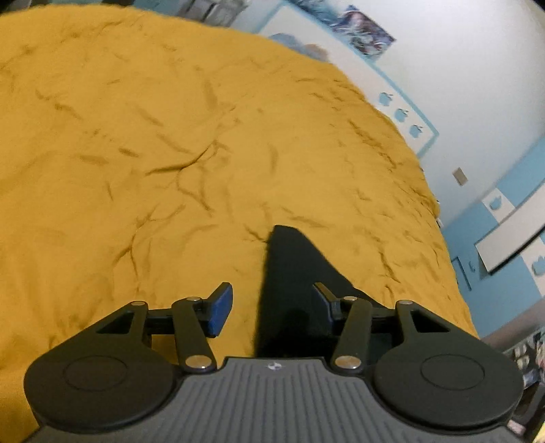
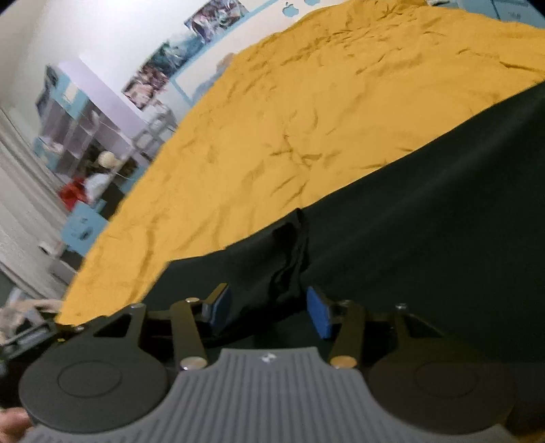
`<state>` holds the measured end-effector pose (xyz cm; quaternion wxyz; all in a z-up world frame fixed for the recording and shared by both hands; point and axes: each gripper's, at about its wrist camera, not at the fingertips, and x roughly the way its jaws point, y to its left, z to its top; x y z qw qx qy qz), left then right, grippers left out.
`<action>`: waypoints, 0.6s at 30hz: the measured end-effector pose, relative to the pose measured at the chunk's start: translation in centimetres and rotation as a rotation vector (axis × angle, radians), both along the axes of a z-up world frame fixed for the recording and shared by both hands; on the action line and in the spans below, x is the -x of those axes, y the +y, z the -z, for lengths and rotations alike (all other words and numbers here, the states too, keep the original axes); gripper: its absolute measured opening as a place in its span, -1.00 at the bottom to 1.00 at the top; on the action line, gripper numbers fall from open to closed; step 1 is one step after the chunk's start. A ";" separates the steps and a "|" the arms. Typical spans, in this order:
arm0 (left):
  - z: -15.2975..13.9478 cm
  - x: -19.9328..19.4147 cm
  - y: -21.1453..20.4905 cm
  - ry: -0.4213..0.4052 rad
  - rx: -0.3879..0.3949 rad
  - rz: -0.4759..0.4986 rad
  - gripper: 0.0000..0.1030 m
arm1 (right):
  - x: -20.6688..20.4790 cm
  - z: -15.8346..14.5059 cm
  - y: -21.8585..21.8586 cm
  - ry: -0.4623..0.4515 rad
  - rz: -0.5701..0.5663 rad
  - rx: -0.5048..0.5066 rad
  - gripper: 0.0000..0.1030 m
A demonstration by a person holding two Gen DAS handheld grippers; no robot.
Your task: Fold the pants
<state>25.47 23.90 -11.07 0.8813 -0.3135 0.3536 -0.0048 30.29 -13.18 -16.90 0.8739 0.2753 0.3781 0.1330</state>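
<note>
— Pants (image 2: 425, 211), dark ones, lie spread flat on the bed's mustard-yellow cover (image 2: 306, 102). From the right-hand camera they fill the near and right part of the view, their long edge running up toward the far right.

— And the right tool (image 2: 269, 311)?

— It sits low over the cloth. Its 2 blue pads (image 2: 320, 317) stand apart, and a bunched ridge of dark fabric (image 2: 289, 259) rises just ahead of the gap. Neither pad presses on it, as far as I can see, so nothing is gripped.

— The left one?

— The left tool (image 1: 270, 306) is also parted, fairly wide. A pointed corner of the pants (image 1: 293, 272) reaches away from it across the cover (image 1: 136, 136). The left pad (image 1: 221, 310) hangs over bare yellow, the right pad over the dark cloth. It holds nothing.

— Anything else around?

— The cover is creased all over. Beyond the bed are white walls with blue trim and posters (image 1: 364, 30); in the right-hand view, shelving (image 2: 85, 136) stands far left. Both pictures are somewhat blurred.
</note>
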 end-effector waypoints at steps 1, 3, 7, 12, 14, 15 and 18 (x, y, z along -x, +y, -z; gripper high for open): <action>0.3 -0.4 -0.1 0.010 0.001 0.001 0.13 | -0.3 0.2 0.4 0.002 0.006 0.000 -0.10; 0.5 -1.1 -0.9 0.023 -0.012 0.001 0.13 | -1.0 0.6 0.9 0.015 -0.001 0.005 -0.68; 0.8 -0.8 -1.6 0.023 -0.011 0.015 0.14 | -0.7 -0.4 0.2 -0.001 -0.011 -0.041 -0.99; 0.8 -0.7 -3.1 0.005 -0.018 0.104 0.14 | 1.4 -2.7 -2.7 -0.057 0.027 -0.060 -0.99; 1.4 -0.9 -4.2 0.032 -0.056 0.141 0.14 | 1.9 -2.7 -3.5 -0.056 0.035 -0.038 -0.99; 1.7 -1.1 -4.7 0.052 -0.071 0.154 0.13 | 2.1 -2.4 -3.7 -0.053 0.039 -0.021 -0.99; 2.4 -1.0 -6.1 0.071 -0.130 0.182 0.13 | 2.3 -1.2 -3.9 -0.042 0.046 0.048 -0.99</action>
